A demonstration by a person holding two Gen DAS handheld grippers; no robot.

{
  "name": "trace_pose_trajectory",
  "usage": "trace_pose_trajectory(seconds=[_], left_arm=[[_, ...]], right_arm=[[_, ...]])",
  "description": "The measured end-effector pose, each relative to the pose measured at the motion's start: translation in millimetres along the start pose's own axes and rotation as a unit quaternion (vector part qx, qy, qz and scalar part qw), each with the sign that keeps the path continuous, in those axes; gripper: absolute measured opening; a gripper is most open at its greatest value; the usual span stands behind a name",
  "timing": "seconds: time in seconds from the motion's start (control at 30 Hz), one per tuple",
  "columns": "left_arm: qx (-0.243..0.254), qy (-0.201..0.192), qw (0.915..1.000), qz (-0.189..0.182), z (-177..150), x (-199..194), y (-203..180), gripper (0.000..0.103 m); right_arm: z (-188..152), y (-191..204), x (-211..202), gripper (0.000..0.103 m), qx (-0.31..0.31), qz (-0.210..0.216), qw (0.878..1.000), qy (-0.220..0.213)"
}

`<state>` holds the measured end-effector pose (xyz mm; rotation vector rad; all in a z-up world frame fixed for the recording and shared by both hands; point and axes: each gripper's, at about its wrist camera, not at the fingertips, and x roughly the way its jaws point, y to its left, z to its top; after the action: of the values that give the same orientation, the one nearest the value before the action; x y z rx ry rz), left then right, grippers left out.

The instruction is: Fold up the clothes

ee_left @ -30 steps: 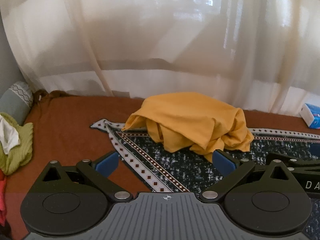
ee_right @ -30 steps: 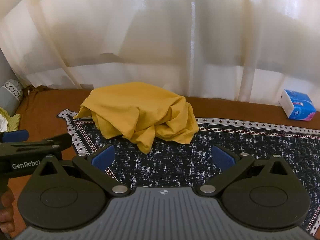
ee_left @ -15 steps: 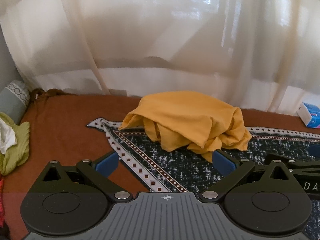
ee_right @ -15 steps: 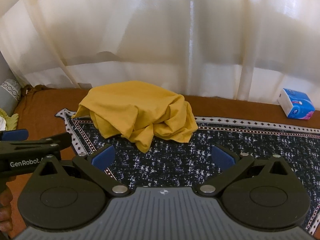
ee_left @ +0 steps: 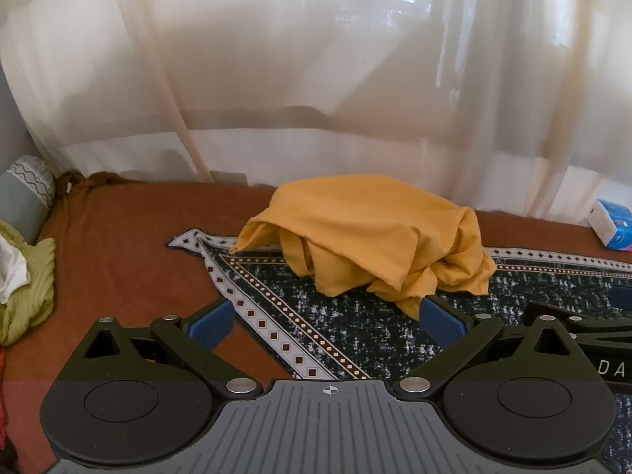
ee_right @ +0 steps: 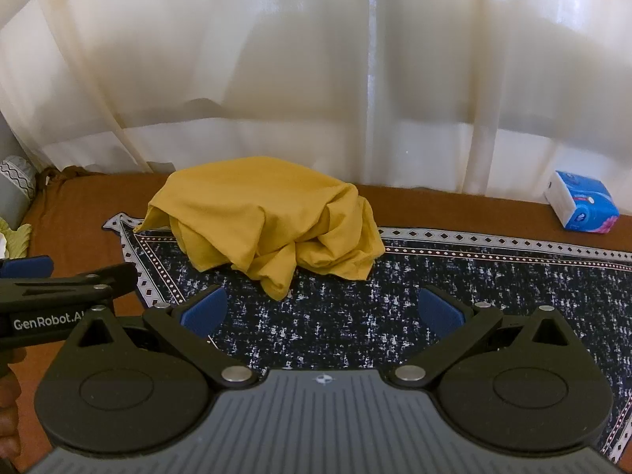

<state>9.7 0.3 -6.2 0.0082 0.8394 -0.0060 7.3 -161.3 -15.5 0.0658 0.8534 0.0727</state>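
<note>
A crumpled yellow garment [ee_left: 367, 237] [ee_right: 260, 213] lies heaped on the far left part of the patterned rug [ee_left: 355, 331] [ee_right: 493, 276]. The left gripper [ee_left: 326, 322] and right gripper [ee_right: 320, 310] hover near it, jaws spread wide, both empty.

- The green garment [ee_left: 27, 288] and the white cloth [ee_left: 10, 272] on it are cut off by the left wrist view's left edge.
- The tissue pack [ee_left: 614, 229] runs past that view's right edge.
- The yellow garment [ee_right: 260, 217] is bunched; its folds hide its underside and shape.
- Lettering on the right tongs [ee_left: 616, 316] is cut to "DA".
- The hand [ee_right: 8, 414] shows only partly at the frame's edge.
</note>
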Motion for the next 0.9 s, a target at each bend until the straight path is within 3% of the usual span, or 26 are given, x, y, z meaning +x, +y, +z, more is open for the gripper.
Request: trace_pose_trajectory(seconds=[0.9], left_arm=[[-0.001, 0.012, 0.9999, -0.003, 2, 14, -2, 0.103]], right_arm=[[1, 2, 12, 0.103, -0.009, -0.004, 1.000, 0.009]])
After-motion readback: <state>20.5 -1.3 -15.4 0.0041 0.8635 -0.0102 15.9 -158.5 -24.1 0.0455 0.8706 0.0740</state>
